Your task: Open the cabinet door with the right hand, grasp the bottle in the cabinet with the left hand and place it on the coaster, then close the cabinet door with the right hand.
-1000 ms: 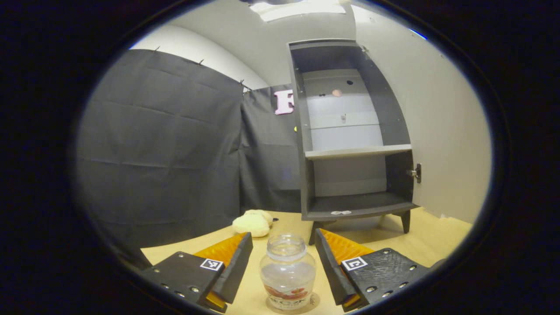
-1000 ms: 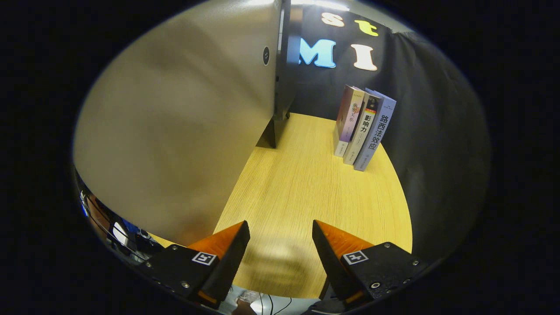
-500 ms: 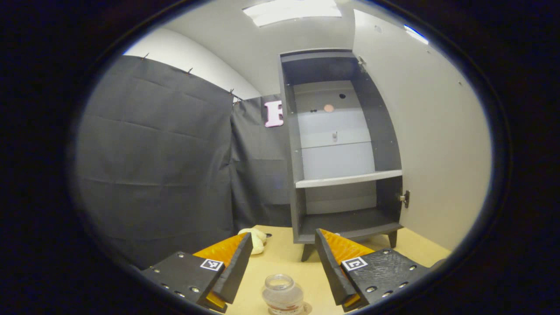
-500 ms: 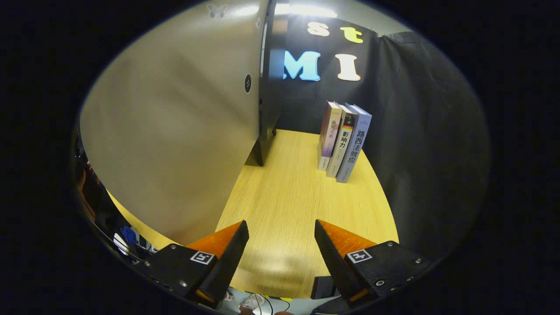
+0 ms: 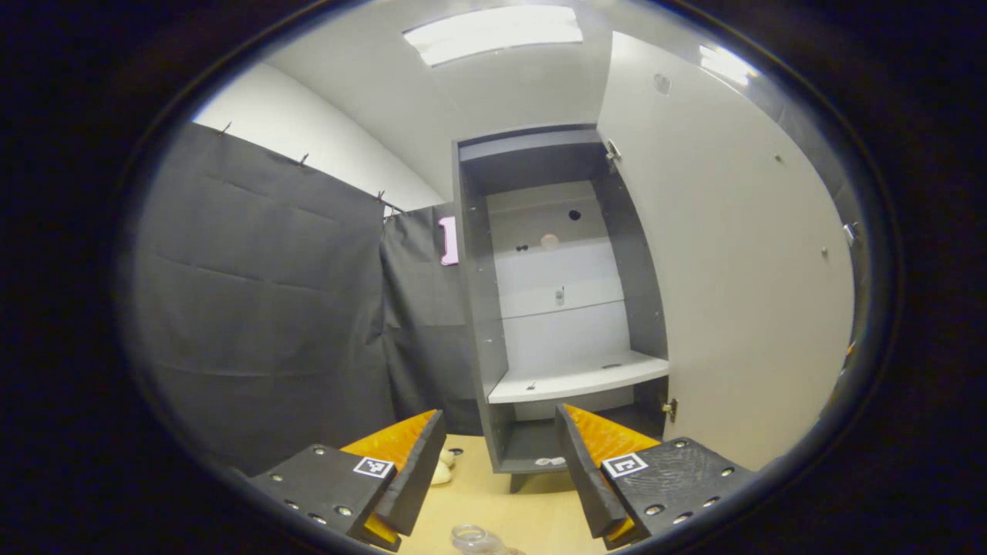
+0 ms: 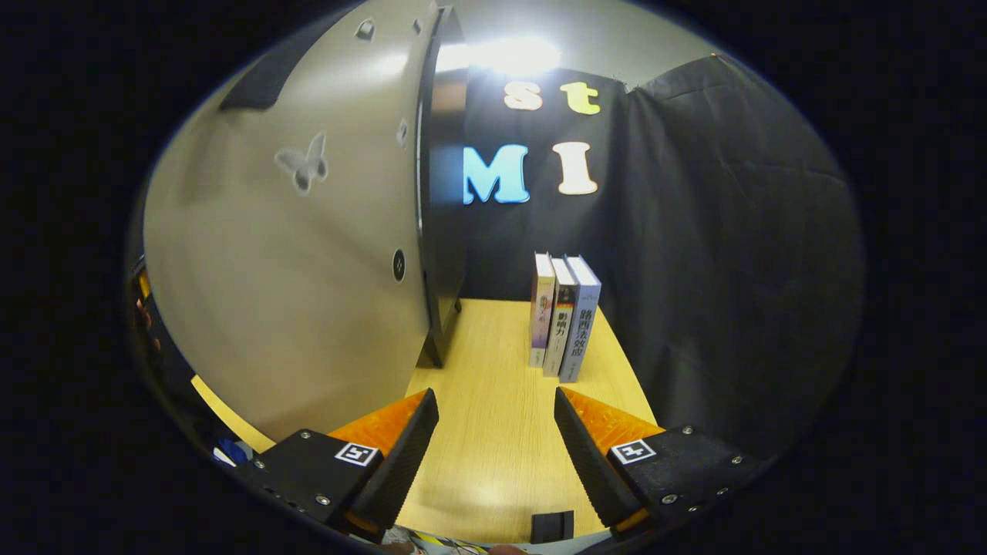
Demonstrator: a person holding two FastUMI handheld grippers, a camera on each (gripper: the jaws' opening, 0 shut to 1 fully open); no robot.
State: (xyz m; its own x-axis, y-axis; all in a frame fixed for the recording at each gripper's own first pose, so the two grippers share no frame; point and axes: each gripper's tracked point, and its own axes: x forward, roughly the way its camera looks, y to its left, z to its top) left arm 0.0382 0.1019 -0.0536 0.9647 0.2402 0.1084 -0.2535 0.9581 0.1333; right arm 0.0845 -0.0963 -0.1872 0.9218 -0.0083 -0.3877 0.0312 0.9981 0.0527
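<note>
Your left gripper [image 5: 500, 462] is wide open w/ nothing between the fingers, held above the wooden tabletop [image 5: 532, 515] and aimed at the dark grey cabinet [image 5: 472, 308]. The cabinet door [image 5: 740, 262] is swung open on the right of the left gripper view, its pale inner face toward you, hinges at top and bottom of its edge. Inside: a white shelf [image 5: 578, 378] across the middle, bare lower compartment below it, light back panel w/ a few small holes. The glass bottle [image 5: 472, 538] is out of the cabinet, standing upright on the tabletop below and btwn your left fingers, not touching either; just its open mouth and shoulder show at the bottom edge. Can't tell from here whether the coaster is under it. A small cream plush toy [image 5: 442, 470] lies on the table just left of the cabinet's foot, by the inner edge of your left finger.

Your right gripper [image 6: 495, 455] is also wide open, empty, held over the tabletop [image 6: 501, 432]. In the right gripper view the door's outer face [image 6: 308, 293] stands just left of you, apart from the fingers; it has a butterfly decal [image 6: 302, 163] and a small round dark knob [image 6: 398, 264]. Three books [image 6: 561, 317] stand upright together farther back on the table, near the black cloth wall. A small black block [image 6: 552, 526] sits at the near table edge btwn your fingers.
</note>
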